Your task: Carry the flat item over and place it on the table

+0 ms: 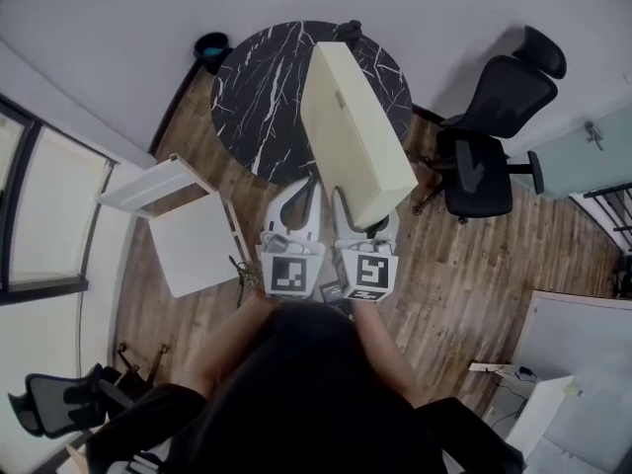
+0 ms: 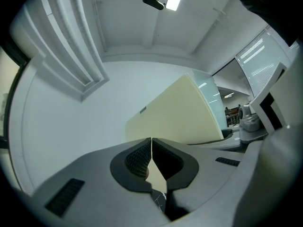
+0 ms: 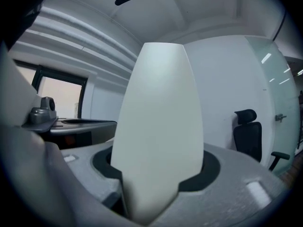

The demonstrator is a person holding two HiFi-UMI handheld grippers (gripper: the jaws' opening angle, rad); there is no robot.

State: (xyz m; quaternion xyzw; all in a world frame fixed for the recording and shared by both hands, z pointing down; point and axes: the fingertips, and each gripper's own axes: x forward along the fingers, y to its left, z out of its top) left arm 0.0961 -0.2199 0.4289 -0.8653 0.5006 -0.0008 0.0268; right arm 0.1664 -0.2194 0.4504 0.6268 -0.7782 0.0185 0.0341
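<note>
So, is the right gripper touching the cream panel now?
Touching. The right gripper view shows the cream panel standing between the jaws of the right gripper, with both pads against its faces.

Office setting, meeting corner.
Black swivel chairs (image 1: pixel 489 136) beside round marble table (image 1: pixel 259 87); wood-plank floor (image 1: pixel 474 265); glass partition wall (image 3: pixel 277 74).

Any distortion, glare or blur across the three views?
Head view: sharp, evenly lit, curved toward the edges; cream board reads clearly. Left gripper view: strong fisheye, dark corners, ceiling light blown out. Right gripper view: cream board bulges, looks soft up close.
</note>
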